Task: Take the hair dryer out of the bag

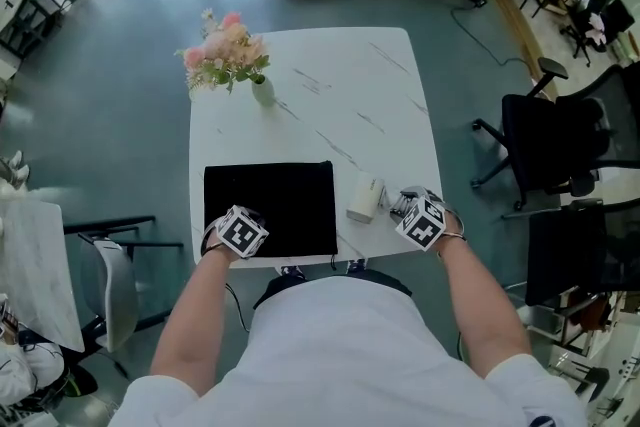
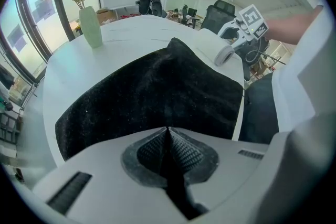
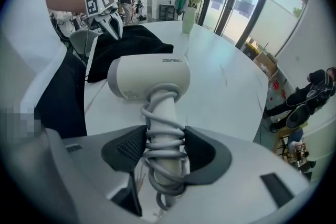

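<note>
Head view: hair dryer [image 1: 365,198] lies out on the white marbled counter [image 1: 340,95] by its near edge, just right of the flat black bag [image 1: 270,207]. The left tongs [image 1: 238,227] sit on the bag's near edge, probably to pin it. The right tongs [image 1: 397,205] are at the dryer. Flower vase [image 1: 262,91] toward the far left corner; grey floor [image 1: 120,95], office chairs [image 1: 555,140] to the right. Left gripper view: jaws fully together; fabric nipped or not, unclear. Right gripper view: jaws wide, clamped on the cord-wrapped handle [image 3: 163,113], likely for carrying clear.
</note>
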`<control>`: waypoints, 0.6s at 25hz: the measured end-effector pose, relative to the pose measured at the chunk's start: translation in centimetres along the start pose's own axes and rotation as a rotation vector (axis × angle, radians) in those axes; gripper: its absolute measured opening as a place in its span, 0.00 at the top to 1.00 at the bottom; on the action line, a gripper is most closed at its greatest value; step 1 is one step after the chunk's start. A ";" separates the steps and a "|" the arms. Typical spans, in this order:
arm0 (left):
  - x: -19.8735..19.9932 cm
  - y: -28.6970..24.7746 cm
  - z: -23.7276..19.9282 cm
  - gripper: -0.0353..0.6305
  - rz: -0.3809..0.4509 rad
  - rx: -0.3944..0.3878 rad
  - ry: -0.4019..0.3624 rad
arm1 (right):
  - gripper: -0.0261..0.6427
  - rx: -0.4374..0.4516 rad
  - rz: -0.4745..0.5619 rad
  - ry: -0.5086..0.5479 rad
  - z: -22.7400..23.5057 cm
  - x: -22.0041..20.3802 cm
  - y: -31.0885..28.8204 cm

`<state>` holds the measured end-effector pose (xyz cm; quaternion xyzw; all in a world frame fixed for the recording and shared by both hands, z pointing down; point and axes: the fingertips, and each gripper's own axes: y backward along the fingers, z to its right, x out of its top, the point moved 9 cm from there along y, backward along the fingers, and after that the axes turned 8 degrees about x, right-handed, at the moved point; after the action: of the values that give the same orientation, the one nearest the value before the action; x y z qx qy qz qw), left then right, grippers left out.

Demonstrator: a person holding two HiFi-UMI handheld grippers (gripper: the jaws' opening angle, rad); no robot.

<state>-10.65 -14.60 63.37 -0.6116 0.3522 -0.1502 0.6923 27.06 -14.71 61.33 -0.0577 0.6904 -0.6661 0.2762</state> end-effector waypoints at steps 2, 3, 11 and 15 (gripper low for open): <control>-0.3 -0.4 -0.1 0.91 -0.004 -0.008 0.011 | 0.60 -0.002 -0.001 -0.003 0.0 -0.1 -0.1; -0.3 -0.4 -0.1 0.91 -0.004 -0.009 0.020 | 0.60 -0.003 -0.002 -0.003 0.0 -0.1 -0.2; -0.5 0.3 -0.5 0.91 0.021 -0.026 0.123 | 0.60 -0.019 -0.030 -0.009 -0.2 0.1 -0.4; -0.5 0.3 -0.5 0.91 0.033 -0.026 0.135 | 0.56 -0.063 -0.030 -0.025 -0.3 0.4 -0.2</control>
<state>-11.45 -14.60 63.20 -0.6031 0.4099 -0.1752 0.6615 26.56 -14.68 61.36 -0.0848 0.7065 -0.6475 0.2728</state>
